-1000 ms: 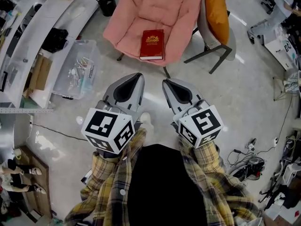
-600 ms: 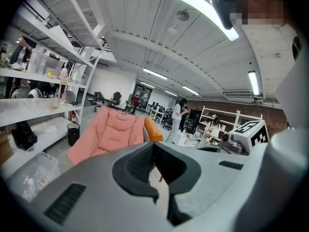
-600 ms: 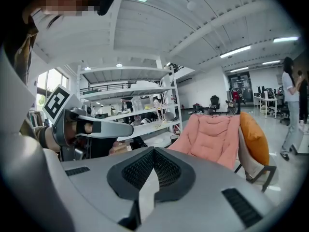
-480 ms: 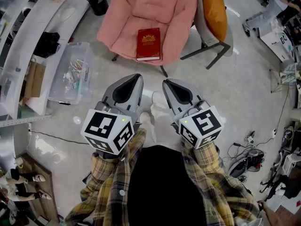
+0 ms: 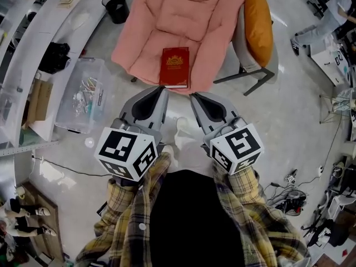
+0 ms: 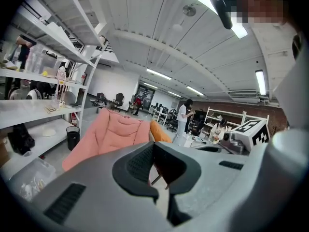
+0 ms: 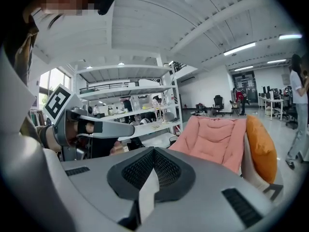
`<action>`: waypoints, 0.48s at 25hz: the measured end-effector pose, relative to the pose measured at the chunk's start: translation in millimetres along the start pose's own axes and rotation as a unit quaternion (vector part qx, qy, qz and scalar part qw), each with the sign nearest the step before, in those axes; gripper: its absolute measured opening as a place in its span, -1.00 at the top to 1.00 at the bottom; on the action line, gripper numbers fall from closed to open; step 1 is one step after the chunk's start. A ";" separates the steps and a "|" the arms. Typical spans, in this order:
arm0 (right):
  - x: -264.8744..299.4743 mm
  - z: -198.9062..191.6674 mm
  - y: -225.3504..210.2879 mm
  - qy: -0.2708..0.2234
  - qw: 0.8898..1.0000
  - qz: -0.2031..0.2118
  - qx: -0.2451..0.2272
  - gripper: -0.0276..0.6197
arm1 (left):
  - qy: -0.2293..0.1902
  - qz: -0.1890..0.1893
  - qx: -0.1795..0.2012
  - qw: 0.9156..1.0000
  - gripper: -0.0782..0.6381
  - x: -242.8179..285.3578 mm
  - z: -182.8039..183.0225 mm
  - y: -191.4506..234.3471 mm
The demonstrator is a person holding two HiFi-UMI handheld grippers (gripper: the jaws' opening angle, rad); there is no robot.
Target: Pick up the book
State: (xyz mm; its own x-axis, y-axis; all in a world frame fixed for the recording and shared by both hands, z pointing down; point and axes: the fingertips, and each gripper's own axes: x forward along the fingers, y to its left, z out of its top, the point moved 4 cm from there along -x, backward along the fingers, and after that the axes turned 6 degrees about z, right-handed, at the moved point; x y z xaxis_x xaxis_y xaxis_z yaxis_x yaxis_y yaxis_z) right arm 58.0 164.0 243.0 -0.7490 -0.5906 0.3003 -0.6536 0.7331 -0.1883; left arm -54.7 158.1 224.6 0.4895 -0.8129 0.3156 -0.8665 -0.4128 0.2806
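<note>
A dark red book with a gold emblem lies flat on the seat of a pink padded armchair. My left gripper and right gripper are held side by side just short of the seat's front edge, pointing at the book, and neither touches it. Both are shut with nothing between the pads. In the left gripper view the left gripper points past the armchair. The right gripper also faces the armchair. The book is hidden in both gripper views.
An orange cushion leans on the chair's right side. A clear plastic bin, a black waste bin and white shelves stand at the left. Cables lie on the floor at the right. People stand far off.
Both grippers have moved forward together towards the armchair, so the book now lies much nearer their tips. Both stay shut.
</note>
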 end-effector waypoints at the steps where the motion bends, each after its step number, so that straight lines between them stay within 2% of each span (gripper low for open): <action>1: 3.5 4.1 -9.9 0.001 1.000 0.003 -0.002 0.87 | -0.002 0.002 -0.001 1.000 0.77 9.5 4.9 1.1; 12: 27.0 31.2 -88.6 0.009 0.999 0.031 -0.016 0.87 | -0.020 0.038 -0.008 0.999 0.77 79.7 40.7 8.4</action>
State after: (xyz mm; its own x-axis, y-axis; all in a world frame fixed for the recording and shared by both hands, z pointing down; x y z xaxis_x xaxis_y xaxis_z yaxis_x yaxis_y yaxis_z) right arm 92.2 72.6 238.6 -0.7862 -0.5375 0.3048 -0.6015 0.7788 -0.1779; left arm -27.0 73.1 215.2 0.4180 -0.8576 0.2996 -0.8991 -0.3434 0.2715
